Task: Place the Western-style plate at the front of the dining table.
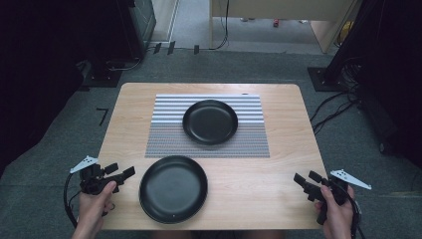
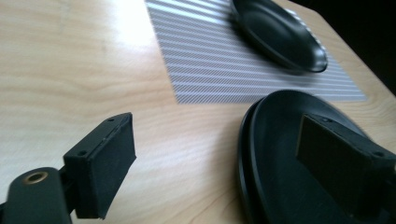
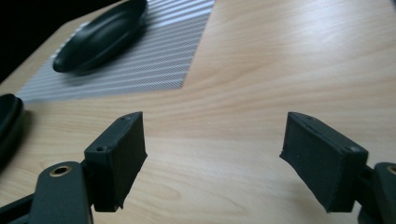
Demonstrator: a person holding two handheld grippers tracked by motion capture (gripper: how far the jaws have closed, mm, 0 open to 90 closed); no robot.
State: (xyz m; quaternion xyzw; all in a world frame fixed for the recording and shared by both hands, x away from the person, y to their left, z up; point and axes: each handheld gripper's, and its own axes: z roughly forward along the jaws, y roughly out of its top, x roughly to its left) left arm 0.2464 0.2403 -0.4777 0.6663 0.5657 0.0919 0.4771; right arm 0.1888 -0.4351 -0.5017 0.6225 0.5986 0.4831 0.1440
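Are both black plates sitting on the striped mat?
No: only the far plate rests on the striped mat; the near plate lies on bare table.

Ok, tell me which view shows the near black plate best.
The high view: the near black plate shows whole from above, on bare wood in front of the striped mat. The left gripper view catches its left part, cut by the frame and partly behind one jaw. The right gripper view gives just a sliver of rim.
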